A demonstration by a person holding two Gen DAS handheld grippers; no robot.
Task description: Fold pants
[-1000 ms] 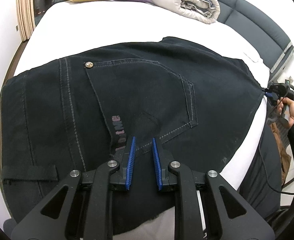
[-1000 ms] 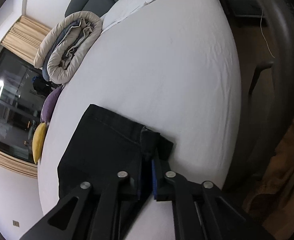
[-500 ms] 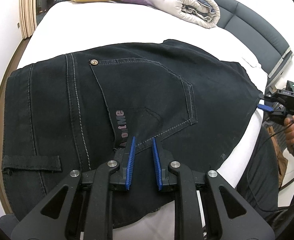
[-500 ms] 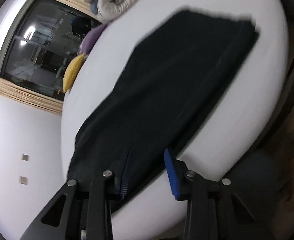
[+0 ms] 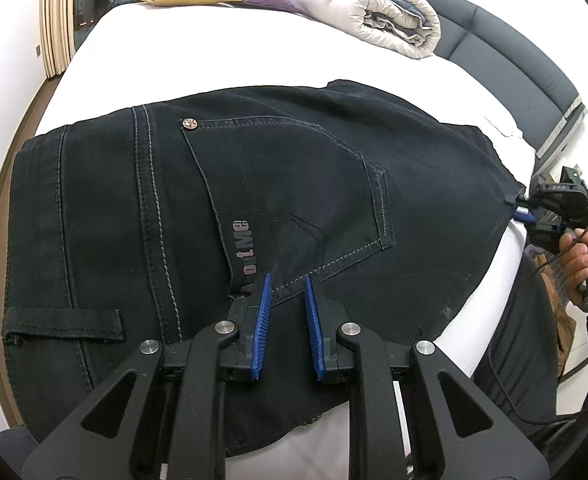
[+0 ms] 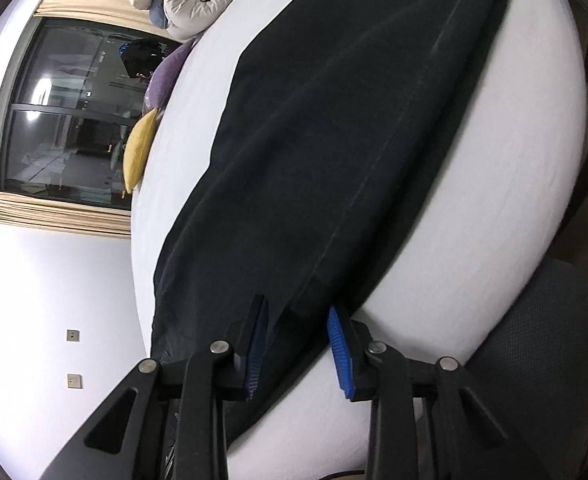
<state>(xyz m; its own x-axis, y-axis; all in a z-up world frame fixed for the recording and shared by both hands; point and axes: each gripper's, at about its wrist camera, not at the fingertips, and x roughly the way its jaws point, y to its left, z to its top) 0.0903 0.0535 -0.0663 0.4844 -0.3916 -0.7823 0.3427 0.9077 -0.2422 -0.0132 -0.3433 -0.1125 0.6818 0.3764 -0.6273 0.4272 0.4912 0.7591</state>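
I have the pants [image 5: 294, 200] lying flat on the white bed [image 5: 214, 52], back pocket [image 5: 294, 196] up, the waistband end near my left side and the legs running away toward the right, already doubled leg on leg by the look of it. My left tool [image 5: 286, 280] hovers just over the seat of the pants, below the pocket stitching; its jaws stand apart with nothing between them, so it is released. My right tool [image 6: 298, 316] sits at the near edge of the dark cloth, jaws spread wide, with the fabric edge lying between them but not pinched. In the left view I see the right tool [image 5: 524, 210] at the far hem corner, in the right hand [image 5: 582, 256]. I judge I am between folds: the lengthwise fold looks done and the crosswise fold is not yet begun. Next I would need to close on the hem end and carry it over toward the waistband, keeping both layers together.
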